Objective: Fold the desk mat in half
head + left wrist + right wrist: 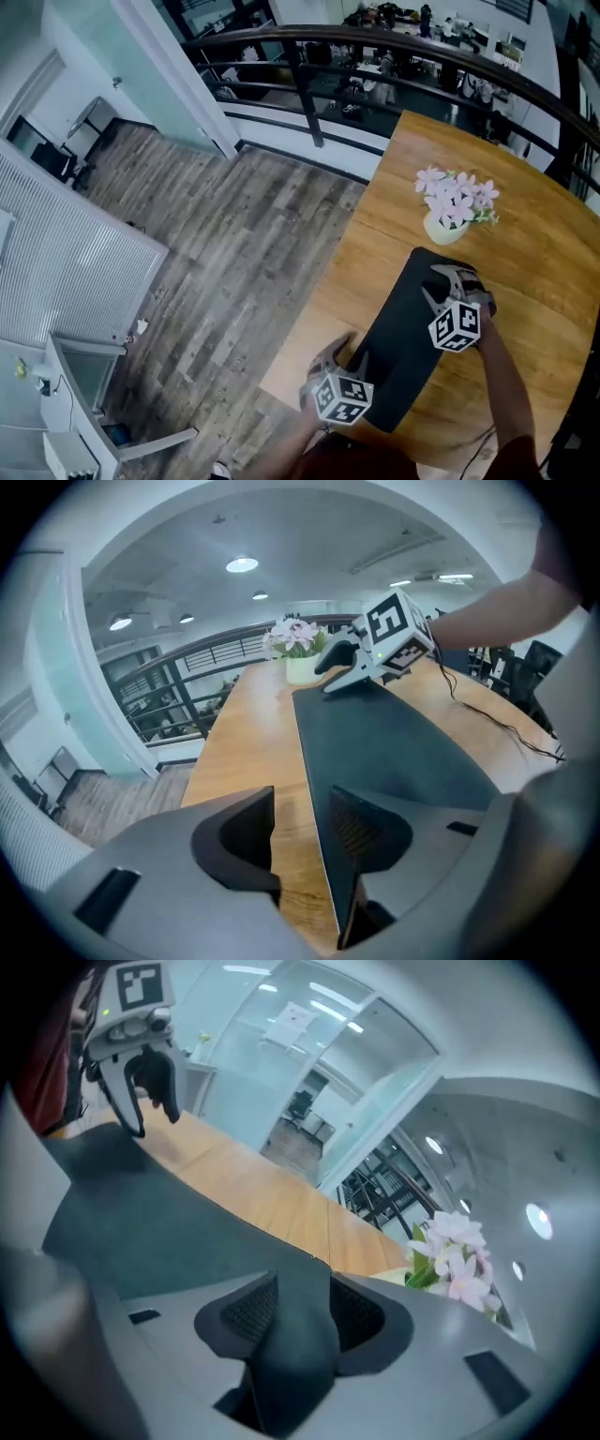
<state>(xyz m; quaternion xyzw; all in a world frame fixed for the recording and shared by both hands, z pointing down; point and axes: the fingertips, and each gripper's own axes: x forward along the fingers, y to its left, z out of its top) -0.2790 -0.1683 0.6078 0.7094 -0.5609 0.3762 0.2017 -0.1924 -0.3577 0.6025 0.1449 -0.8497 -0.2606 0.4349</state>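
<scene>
Mat (169, 1222) apparently in right tool (302, 1290)

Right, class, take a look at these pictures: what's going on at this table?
A person with a gripper in each hand is working on a dark desk mat on a wooden table. The right gripper has pinched the mat's far end, near the flower pot, with fabric bunched between its jaws. The left gripper is at the near end, the mat's edge between its open jaws, not clamped. No fold is made yet.

The left gripper (349, 356) hides a corner of the desk mat (403, 319).
</scene>
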